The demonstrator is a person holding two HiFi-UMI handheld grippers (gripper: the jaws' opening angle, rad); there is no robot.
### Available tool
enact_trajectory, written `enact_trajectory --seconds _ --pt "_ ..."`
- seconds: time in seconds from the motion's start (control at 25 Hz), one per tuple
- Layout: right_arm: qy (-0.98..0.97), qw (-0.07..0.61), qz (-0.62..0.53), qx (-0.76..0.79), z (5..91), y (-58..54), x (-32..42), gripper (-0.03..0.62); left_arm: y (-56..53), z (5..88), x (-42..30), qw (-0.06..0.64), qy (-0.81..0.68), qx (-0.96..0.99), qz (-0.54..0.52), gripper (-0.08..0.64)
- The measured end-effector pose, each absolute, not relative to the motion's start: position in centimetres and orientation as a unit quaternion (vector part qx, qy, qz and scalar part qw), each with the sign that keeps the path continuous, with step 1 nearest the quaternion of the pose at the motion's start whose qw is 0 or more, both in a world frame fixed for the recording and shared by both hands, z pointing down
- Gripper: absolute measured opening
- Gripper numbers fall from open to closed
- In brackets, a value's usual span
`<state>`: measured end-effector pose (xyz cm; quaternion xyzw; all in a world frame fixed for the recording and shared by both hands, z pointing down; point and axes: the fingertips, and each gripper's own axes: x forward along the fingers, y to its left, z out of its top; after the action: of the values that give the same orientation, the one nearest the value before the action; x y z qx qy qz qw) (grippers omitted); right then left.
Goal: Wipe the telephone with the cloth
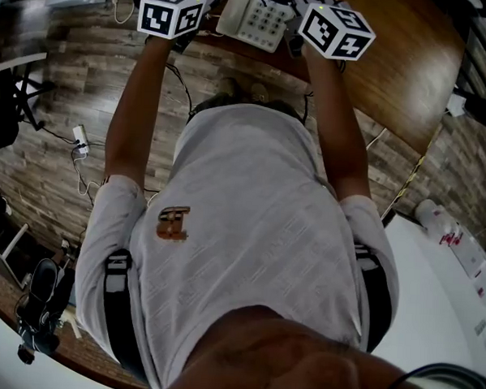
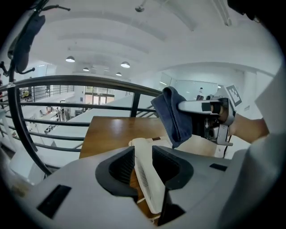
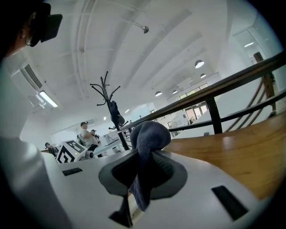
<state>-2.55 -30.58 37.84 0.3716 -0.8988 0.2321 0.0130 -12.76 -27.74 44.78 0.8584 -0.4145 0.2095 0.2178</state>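
Observation:
The white telephone base (image 1: pixel 256 19) with its keypad sits on the brown wooden table (image 1: pixel 396 67), between the two marker cubes of my grippers. In the left gripper view the white handset (image 2: pixel 147 183) lies lengthwise between the jaws of my left gripper (image 2: pixel 143 154), which stand open around it. My right gripper (image 3: pixel 143 163) is shut on a dark blue cloth (image 3: pixel 149 134) that bunches above the jaws and hangs below them. From the left gripper view the cloth (image 2: pixel 174 116) dangles over the table just beyond the handset's far end.
A dark metal railing (image 2: pixel 89 82) runs along the table's far edge. Below the person lies a wood-pattern floor with cables and a power strip (image 1: pixel 81 140). A white table (image 1: pixel 431 321) with bottles (image 1: pixel 437 220) stands at the right. A coat rack (image 3: pixel 107 96) rises in the background.

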Motion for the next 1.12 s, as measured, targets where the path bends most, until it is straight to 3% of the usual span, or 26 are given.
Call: enact_trajectory --seconds 0.52,1.12 --pt "-0.873 0.068 0.317 0.365 42.9 -32.0 -5.7 0.072 -28.0 48.9 -11.7 0.279 -0.362 0.849 0.266 0.130" --pt "-0.834 0.150 0.344 0.405 48.8 -32.3 -3.9 0.072 -27.5 50.3 -11.1 0.294 -0.340 0.850 0.274 0.129"
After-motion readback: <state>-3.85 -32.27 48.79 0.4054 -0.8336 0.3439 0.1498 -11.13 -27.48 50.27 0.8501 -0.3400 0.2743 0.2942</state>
